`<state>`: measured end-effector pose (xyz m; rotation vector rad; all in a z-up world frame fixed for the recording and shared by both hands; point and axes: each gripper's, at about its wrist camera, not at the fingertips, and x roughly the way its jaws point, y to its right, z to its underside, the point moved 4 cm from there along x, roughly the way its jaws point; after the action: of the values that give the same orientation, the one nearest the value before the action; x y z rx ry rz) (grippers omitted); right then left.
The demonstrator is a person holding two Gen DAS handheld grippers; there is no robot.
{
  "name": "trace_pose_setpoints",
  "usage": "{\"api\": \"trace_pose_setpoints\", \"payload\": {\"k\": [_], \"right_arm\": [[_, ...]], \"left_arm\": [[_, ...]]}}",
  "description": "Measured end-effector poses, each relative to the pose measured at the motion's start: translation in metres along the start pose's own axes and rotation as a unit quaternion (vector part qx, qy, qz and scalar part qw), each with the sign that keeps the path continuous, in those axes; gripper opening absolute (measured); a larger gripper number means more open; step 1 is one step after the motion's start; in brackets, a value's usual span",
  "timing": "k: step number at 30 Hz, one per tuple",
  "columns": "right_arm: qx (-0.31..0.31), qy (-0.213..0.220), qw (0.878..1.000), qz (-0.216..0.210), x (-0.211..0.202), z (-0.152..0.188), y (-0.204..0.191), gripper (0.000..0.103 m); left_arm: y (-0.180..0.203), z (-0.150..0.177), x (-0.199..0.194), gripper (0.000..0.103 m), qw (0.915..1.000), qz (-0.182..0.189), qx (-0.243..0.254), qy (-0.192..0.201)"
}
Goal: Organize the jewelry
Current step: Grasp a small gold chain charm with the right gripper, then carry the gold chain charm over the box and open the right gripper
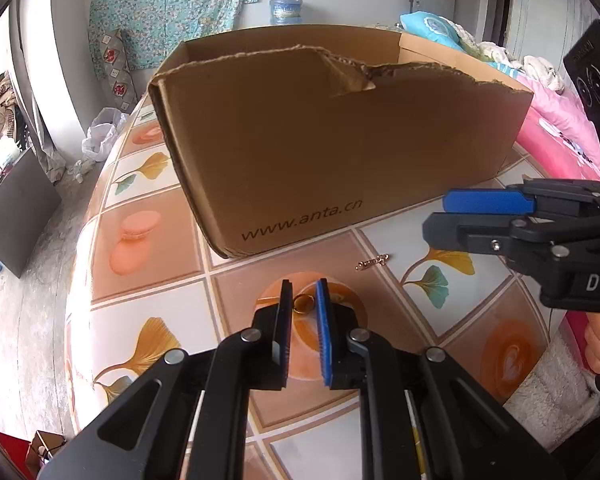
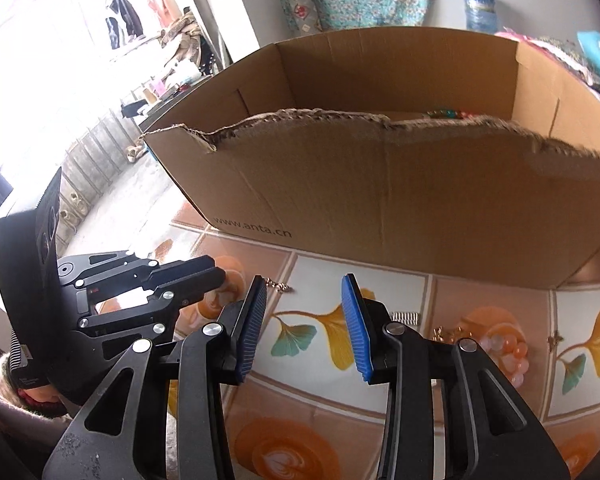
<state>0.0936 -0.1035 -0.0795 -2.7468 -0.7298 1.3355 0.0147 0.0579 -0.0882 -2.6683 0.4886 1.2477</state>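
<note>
Landmark: cardboard box [image 1: 340,140], open-topped, near wall torn ragged, "www.anta.cn" printed low on its front. It stands on the table [image 1: 148,312] and blocks most of the view behind it.

Left gripper [image 1: 305,304]: jaws drawn close, pinching a gold ring [image 1: 304,304] between the pads, just in front of the box. Jaws narrowed within the last moment.

Right gripper [image 2: 304,312]: jaws spread, nothing between them; it hangs above the cloth in front of the box, right of the left gripper.

Other jewelry in front of the box:
- short gold chain piece [image 1: 372,262], close to the box's front wall, between the two grippers
- small silver coil [image 2: 405,317], beside the right gripper's right finger
- pale and orange bead string [image 2: 508,356] with gold links, further right
- small dark pendant [image 2: 556,338], rightmost

Inside the box, over the torn edge: a strip of coloured beads [image 2: 446,113]; detail unclear.

Surface: glossy tablecloth, tile pattern with ginkgo leaves, macarons, latte cups.

Room: floral teal cloth [image 1: 168,4] on the wall behind the box, water jug [image 1: 286,10] beside it, pink bedding [image 1: 556,128] to the box's right.
</note>
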Motion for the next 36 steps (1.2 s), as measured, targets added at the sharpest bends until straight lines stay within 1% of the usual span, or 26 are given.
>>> {"api": "trace_pose_setpoints", "payload": {"k": [5,7,10,11,16,18,20,22,23,25,27,30,33,36], "right_arm": [[-0.05,-0.017,0.999,-0.001,0.02,-0.004,-0.015,0.035],[-0.067,-0.027,0.997,0.002,0.028,-0.003,-0.02,0.033],[-0.077,-0.042,0.996,-0.001,0.038,-0.001,-0.025,0.03],[-0.082,-0.045,0.996,0.004,0.041,0.0,-0.026,0.029],[-0.119,-0.043,0.991,0.03,0.044,0.0,-0.037,0.027],[-0.129,-0.047,0.99,0.033,0.046,-0.001,-0.04,0.022],[-0.134,-0.052,0.989,0.033,0.047,0.001,-0.048,0.014],[-0.136,-0.056,0.988,0.035,0.047,0.002,-0.051,0.011],[-0.137,-0.059,0.988,0.033,0.047,0.002,-0.053,0.007],[-0.134,-0.063,0.989,0.032,0.048,0.001,-0.053,0.002],[-0.12,-0.066,0.99,0.026,0.045,0.002,-0.051,0.001],[-0.079,-0.069,0.994,0.003,0.038,0.001,-0.039,0.0],[-0.049,-0.071,0.996,-0.013,0.036,0.0,-0.03,0.0],[-0.022,-0.069,0.997,-0.027,0.032,-0.001,-0.023,0.0]], "left_arm": [[0.0,-0.001,0.002,0.011,0.9999,0.006,-0.01,0.001],[-0.001,-0.001,0.003,0.001,0.9999,0.007,-0.013,0.0],[-0.003,-0.002,0.004,0.001,0.9998,0.01,-0.017,0.0],[-0.003,-0.002,0.005,0.001,0.9998,0.01,-0.017,0.0],[-0.003,-0.002,0.005,0.001,0.9998,0.011,-0.016,0.0],[-0.005,-0.001,0.005,0.001,0.9997,0.016,-0.02,0.0],[-0.007,-0.001,0.004,0.001,0.9995,0.021,-0.024,0.001],[-0.01,-0.002,0.002,0.001,0.9993,0.024,-0.028,0.007],[-0.011,-0.002,-0.001,0.001,0.9992,0.025,-0.029,0.012],[-0.013,-0.003,-0.004,0.001,0.9988,0.032,-0.032,0.019],[-0.015,-0.002,-0.006,0.001,0.9985,0.037,-0.035,0.019],[-0.015,0.001,-0.008,0.001,0.9983,0.043,-0.037,0.013],[-0.014,0.005,-0.008,0.002,0.9979,0.053,-0.037,0.002],[-0.01,0.009,-0.008,0.01,0.9982,0.052,-0.029,-0.007]]}}
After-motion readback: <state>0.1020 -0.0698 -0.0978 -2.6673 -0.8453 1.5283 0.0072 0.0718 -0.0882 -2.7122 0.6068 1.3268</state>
